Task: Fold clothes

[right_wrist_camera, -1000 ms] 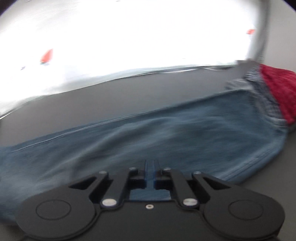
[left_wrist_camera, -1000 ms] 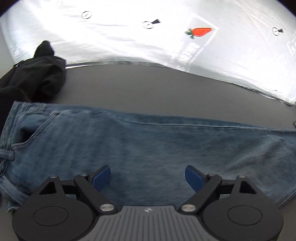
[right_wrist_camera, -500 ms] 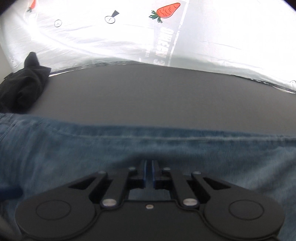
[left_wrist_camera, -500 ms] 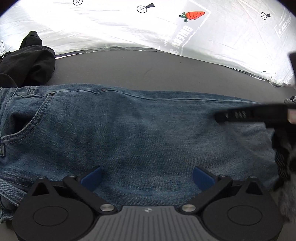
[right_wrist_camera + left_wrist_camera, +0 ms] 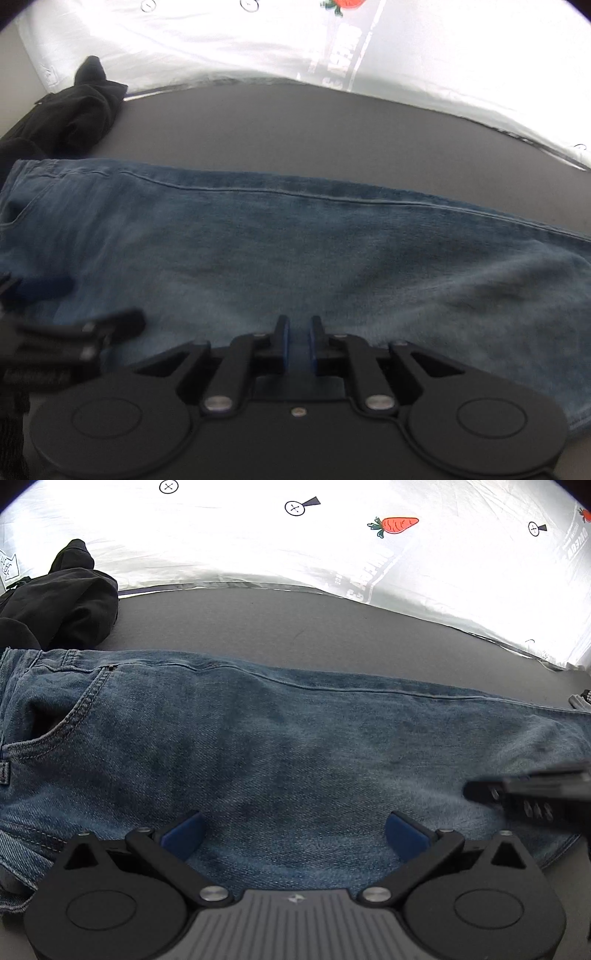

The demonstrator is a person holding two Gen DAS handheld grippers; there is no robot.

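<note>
I have the jeans (image 5: 295, 746) laid flat on the dark tabletop (image 5: 332, 627), and what matters for the coming fold is how they run: their long axis goes left to right across both of my views, waistband and front pocket (image 5: 55, 716) at the left, the leg running off to the right, where its end shows in the right wrist view. A side seam traces the far edge, and the near edge passes under my tools.

My left gripper (image 5: 295, 830) hovers over the near part of the denim about midway along, its jaws spread wide with nothing between them. My right gripper (image 5: 297, 343) is just to the right of it, also over the near part, its jaws drawn nearly together with a narrow slot left. Blue shows in that slot, but I cannot tell whether it is a pinch of denim or only cloth seen behind the gap. Each tool shows at the edge of the other's view, so the two are close together.

I judge the right hand nearer the leg end and the left nearer the waist. A lengthwise fold would therefore mean carrying the right end leftward over the waist.

A black garment (image 5: 59, 605) lies bunched at the far left, just beyond the waistband, and a white printed sheet (image 5: 258, 546) covers the far edge.
</note>
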